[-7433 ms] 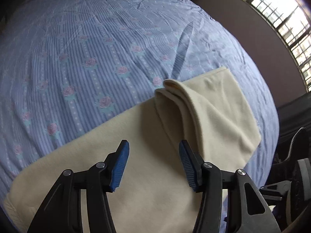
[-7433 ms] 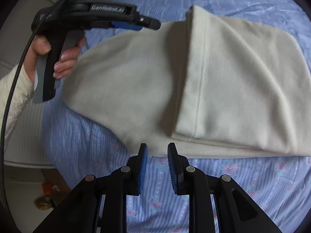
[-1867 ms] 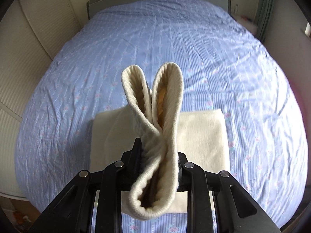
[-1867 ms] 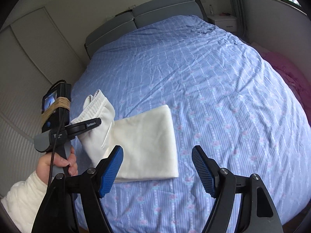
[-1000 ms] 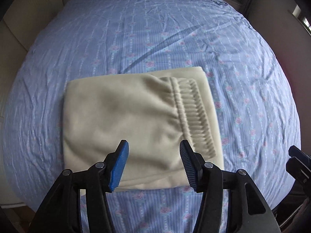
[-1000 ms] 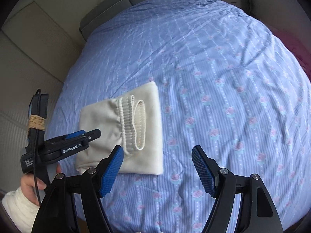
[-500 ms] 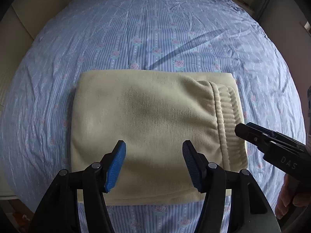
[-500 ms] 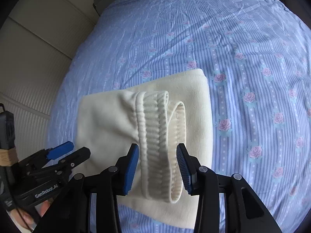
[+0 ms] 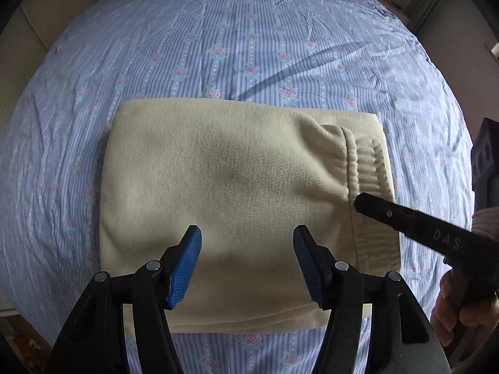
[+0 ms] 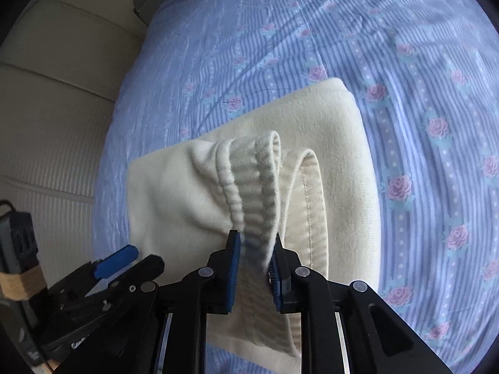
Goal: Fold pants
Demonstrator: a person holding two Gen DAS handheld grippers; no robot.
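Observation:
Cream pants (image 9: pixel 237 184) lie folded in a rectangle on the blue floral bed sheet (image 9: pixel 237 40), their ribbed waistband (image 9: pixel 368 168) along the right end. My left gripper (image 9: pixel 246 265) hangs open above the near half of the pants, with nothing between its blue pads. In the right wrist view the waistband (image 10: pixel 255 187) stands up in a loop. My right gripper (image 10: pixel 255 265) is closing its jaws on it, and both pads press the ribbed cloth. The right gripper (image 9: pixel 358 201) enters the left wrist view from the right. The left gripper (image 10: pixel 143 258) shows at lower left.
The sheet (image 10: pixel 405 62) spreads wide beyond and to the right of the pants. A pale panelled wall (image 10: pixel 56 118) runs along the bed's left side. A person's hand (image 9: pixel 452 305) holds the right gripper's handle. The bed's near edge lies just below the pants.
My right gripper has come down to the waistband and its jaws have narrowed from wide apart onto the ribbed loop. The left gripper sank a little over the pants and stays open.

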